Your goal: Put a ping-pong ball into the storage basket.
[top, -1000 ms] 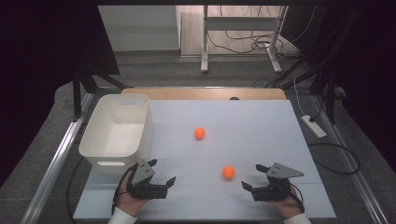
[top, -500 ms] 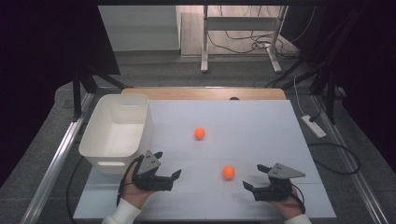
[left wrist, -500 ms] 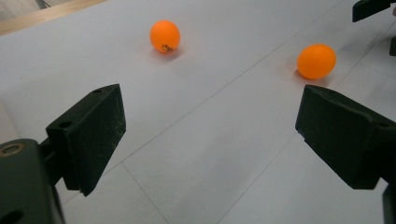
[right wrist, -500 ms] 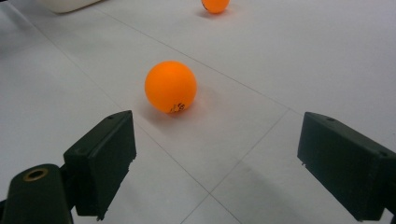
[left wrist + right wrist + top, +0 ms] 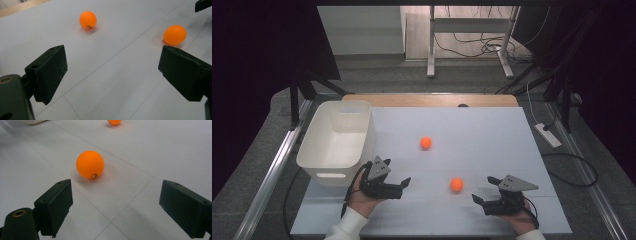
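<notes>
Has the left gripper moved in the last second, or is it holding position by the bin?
Yes. In the high view the left gripper has moved right, along the table's near edge, away from the white bin and toward the nearer orange ball. Its jaws are open.

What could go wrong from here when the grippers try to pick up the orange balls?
The near ball is round and lies free on the smooth table, so a jaw that touches one side first may roll it away. It lies between the open left gripper and right gripper; if both reach, they might collide.
</notes>
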`<state>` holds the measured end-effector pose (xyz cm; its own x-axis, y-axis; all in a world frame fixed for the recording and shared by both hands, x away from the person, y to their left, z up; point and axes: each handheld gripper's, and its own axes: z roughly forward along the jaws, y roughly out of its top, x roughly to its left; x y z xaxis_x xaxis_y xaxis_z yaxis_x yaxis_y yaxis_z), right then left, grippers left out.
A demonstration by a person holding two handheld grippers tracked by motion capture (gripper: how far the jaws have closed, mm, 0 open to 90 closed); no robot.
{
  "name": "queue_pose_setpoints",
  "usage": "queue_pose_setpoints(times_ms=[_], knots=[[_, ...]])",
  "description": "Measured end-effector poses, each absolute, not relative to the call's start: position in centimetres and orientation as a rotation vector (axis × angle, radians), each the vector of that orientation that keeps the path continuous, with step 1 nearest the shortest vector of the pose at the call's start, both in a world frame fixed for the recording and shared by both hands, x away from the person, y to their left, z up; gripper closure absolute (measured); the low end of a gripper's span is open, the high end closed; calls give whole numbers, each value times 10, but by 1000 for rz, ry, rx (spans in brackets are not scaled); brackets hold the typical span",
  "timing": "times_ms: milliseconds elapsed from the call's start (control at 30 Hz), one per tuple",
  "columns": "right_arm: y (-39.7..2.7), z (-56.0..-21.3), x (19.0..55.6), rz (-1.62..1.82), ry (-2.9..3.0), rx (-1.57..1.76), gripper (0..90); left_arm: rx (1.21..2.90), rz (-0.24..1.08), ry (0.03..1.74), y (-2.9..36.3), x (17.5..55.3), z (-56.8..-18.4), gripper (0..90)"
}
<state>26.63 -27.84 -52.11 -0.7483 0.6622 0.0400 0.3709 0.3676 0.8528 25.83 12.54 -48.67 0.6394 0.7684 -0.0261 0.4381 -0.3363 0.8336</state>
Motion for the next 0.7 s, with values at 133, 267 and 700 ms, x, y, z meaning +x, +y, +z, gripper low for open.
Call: queue_pose_setpoints(times_ms=[133, 267, 700], knots=[[-278, -521, 266, 1311, 2324, 910, 112, 1971, 460, 954, 124, 262, -486, 97], [-279, -521, 266, 1332, 2320, 910, 113, 1977, 455, 957, 121, 266, -486, 97], [-280, -521, 266, 1328, 2312, 912, 113, 2015, 439, 943, 99, 286, -479, 98]])
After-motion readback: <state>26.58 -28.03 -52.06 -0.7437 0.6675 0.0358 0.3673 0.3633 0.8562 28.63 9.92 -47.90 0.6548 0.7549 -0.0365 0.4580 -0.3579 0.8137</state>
